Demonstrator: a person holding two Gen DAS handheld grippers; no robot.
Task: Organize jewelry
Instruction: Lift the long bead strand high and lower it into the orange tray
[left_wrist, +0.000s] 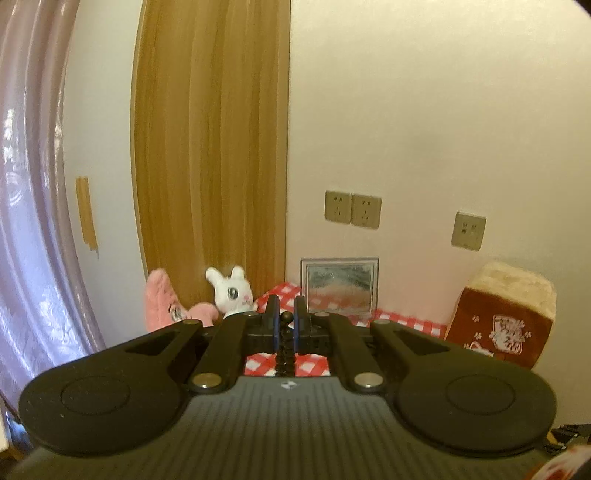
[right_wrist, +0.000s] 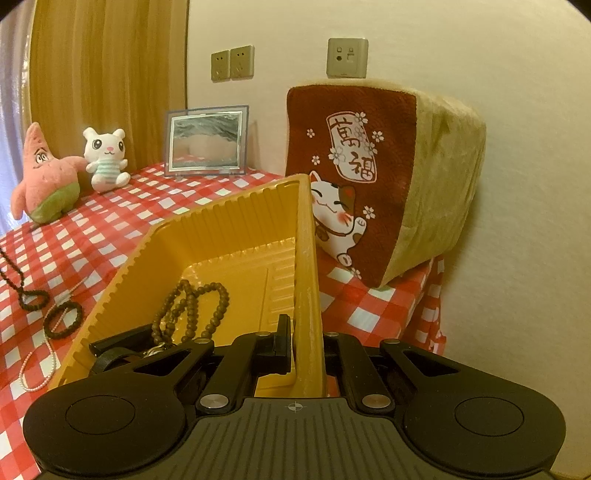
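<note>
Left hand-held gripper (left_wrist: 286, 316) pinches dark beads (left_wrist: 285, 345); right hand-held gripper (right_wrist: 306, 341) clamps tray wall (right_wrist: 305, 258).

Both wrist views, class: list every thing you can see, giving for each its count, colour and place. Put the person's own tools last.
Tray: one, yellow, tilted on the checked cloth, its right wall clamped.
Brown bead string: one, inside the tray.
Dark bead strands: two, on the cloth left of the tray.
Pale pink necklace: one, on the cloth by the strands.
Black bead strand: one, hanging from the left gripper.
Tablecloth: one, red and white.
Plush toys: two, pink star and white animal, far left.
Picture frame: one, silver, against the wall.
Cushion: one, red and tan, right.
Wall sockets: three plates, beige.
Left gripper: black, shut on the black strand.
Right gripper: black, shut on the tray wall.
</note>
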